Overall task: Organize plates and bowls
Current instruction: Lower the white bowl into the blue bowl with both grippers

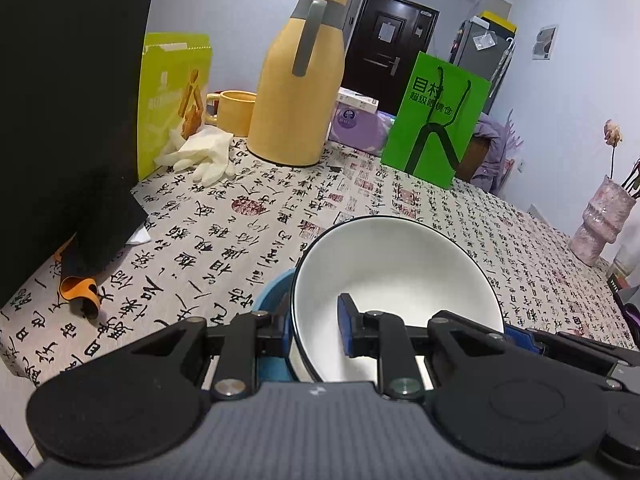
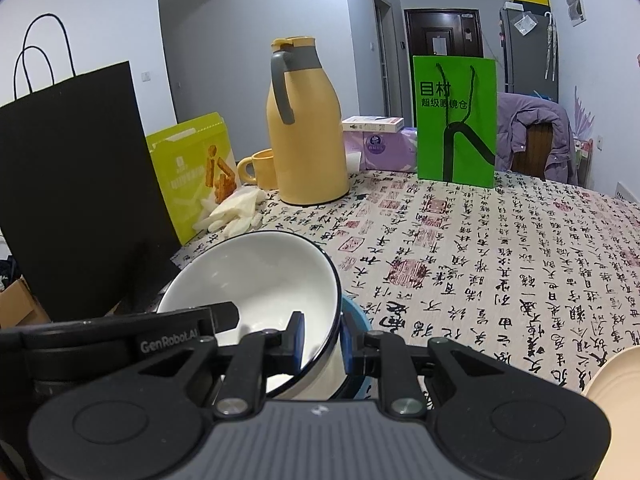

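A white bowl (image 1: 396, 268) with a dark rim hangs tilted just above a blue bowl (image 1: 272, 294) on the calligraphy-print tablecloth. My left gripper (image 1: 314, 322) is shut on the white bowl's left rim, one pad inside and one outside. My right gripper (image 2: 323, 344) is shut on the opposite rim of the same white bowl (image 2: 256, 280), and the blue bowl (image 2: 359, 320) peeks out beneath it. In the left wrist view the right gripper's blue pad (image 1: 526, 338) shows at the bowl's far edge. In the right wrist view a finger (image 2: 224, 316) of the left gripper reaches into the bowl.
A cream plate (image 2: 616, 376) lies at the right edge. A black paper bag (image 2: 76, 184) stands close on the left. Behind are a yellow thermos jug (image 2: 306, 136), yellow mug (image 2: 258, 168), white gloves (image 1: 200, 156), green bag (image 2: 456, 120) and pink vase (image 1: 602, 220).
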